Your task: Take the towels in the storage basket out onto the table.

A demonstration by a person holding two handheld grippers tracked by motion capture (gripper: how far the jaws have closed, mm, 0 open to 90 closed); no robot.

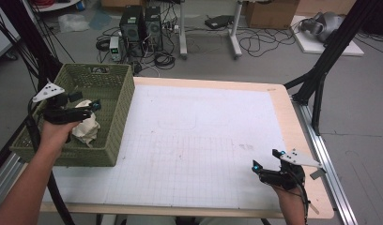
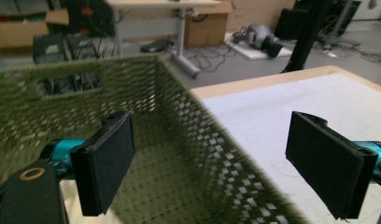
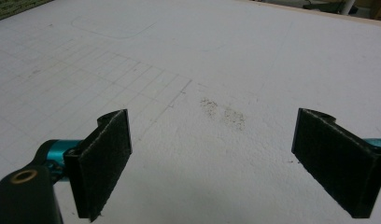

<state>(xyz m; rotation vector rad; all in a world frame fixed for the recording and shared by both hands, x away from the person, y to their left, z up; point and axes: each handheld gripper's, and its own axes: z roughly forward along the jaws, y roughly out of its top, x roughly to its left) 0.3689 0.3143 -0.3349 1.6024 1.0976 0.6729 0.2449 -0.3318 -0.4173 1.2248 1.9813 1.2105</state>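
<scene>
- The left gripper [image 1: 84, 104] hangs over the green basket [image 1: 115, 123] at the bench's far-left corner, jaws spread wide and holding nothing.
- A crumpled cream cloth [image 1: 88, 127] lies inside the basket, directly under and just toward 6 o'clock of that gripper in the high view; whether the jaws touch it cannot be told from there.
- The cloth is a bunched lump with no clear long axis, so no approach angle looks favoured; the judgement is that a straight drop would reach it.
- The left hand is by far the nearer one. The right gripper [image 1: 267, 162] rests low at about 4 o'clock on the white bench [image 1: 203, 140], well apart from the basket, its jaws also wide and empty.
- The left gripper view looks along the basket's woven wall [image 2: 193, 140], which runs between its two jaws, with one pad [image 2: 107, 163] inside the basket and the other over the bench sheet.
- The right gripper view shows the gridded sheet with a faint dark smudge [image 3: 223, 112] ahead of the jaws, a mark the high view renders as a small grey patch.
</scene>
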